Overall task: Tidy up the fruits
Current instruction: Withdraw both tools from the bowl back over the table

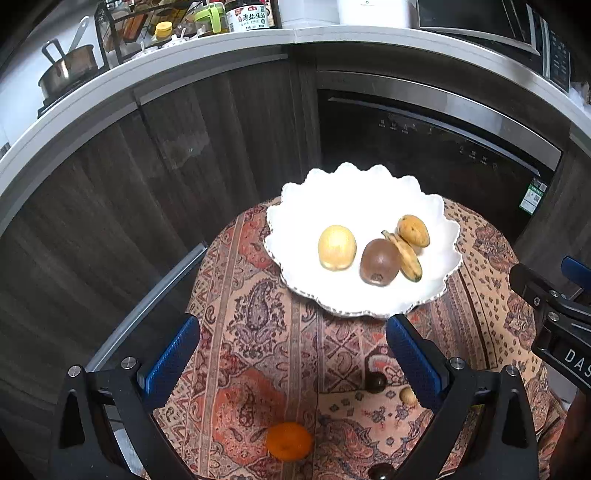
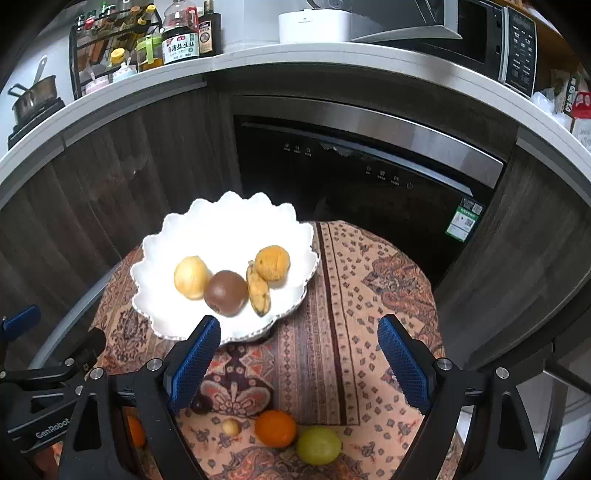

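Observation:
A white scalloped plate (image 1: 332, 206) (image 2: 229, 218) stands on the patterned tablecloth and holds a yellow fruit (image 1: 337, 247) (image 2: 191, 277), a brown kiwi (image 1: 380, 261) (image 2: 226, 292), a small banana (image 1: 406, 256) (image 2: 258, 290) and an orange-yellow fruit (image 1: 413, 230) (image 2: 273, 262). On the cloth near me lie an orange (image 1: 289, 441) (image 2: 275, 428), a green fruit (image 2: 318, 445), a small tan fruit (image 1: 407, 396) (image 2: 231, 427) and a dark round fruit (image 1: 376, 383) (image 2: 201, 404). My left gripper (image 1: 291, 354) is open and empty above the cloth. My right gripper (image 2: 299, 358) is open and empty.
The small table (image 2: 369, 280) stands before dark wooden cabinets and a black dishwasher (image 2: 369, 184). A counter (image 1: 184, 55) above holds bottles, a pot and a microwave (image 2: 480, 33). Another orange (image 2: 136, 430) sits partly hidden behind my right gripper's left finger.

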A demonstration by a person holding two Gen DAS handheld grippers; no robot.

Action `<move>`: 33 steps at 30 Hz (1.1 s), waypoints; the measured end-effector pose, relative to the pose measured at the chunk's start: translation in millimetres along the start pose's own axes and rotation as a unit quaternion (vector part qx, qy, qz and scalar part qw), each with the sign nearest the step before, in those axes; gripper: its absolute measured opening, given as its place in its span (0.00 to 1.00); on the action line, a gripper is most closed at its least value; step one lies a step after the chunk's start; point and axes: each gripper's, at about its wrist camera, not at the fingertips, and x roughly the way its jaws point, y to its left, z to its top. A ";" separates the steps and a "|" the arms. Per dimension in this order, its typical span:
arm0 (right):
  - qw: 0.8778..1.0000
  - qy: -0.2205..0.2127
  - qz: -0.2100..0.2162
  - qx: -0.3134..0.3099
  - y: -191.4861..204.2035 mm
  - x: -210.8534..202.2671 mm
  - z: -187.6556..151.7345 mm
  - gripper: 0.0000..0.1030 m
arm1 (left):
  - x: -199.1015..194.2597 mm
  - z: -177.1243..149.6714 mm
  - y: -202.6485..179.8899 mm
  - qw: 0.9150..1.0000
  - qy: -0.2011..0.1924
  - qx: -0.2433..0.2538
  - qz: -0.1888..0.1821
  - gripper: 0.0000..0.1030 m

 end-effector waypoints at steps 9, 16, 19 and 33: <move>1.000 0.013 0.002 -0.009 6.7 -0.6 -20.1 0.85 | 0.2 -24.8 1.9 1.000 0.007 0.008 0.006 0.99; 1.000 0.024 -0.001 -0.008 3.6 2.1 -39.4 0.85 | 3.3 -46.1 -3.9 1.000 0.016 0.011 0.005 0.99; 0.999 0.031 -0.005 -0.006 -1.6 4.7 -49.6 0.85 | 4.9 -54.7 -9.0 1.000 0.017 0.009 0.004 0.99; 0.998 0.066 -0.008 0.010 -31.5 13.1 -105.0 0.85 | 9.0 -98.3 -38.4 0.999 0.020 0.020 -0.021 0.99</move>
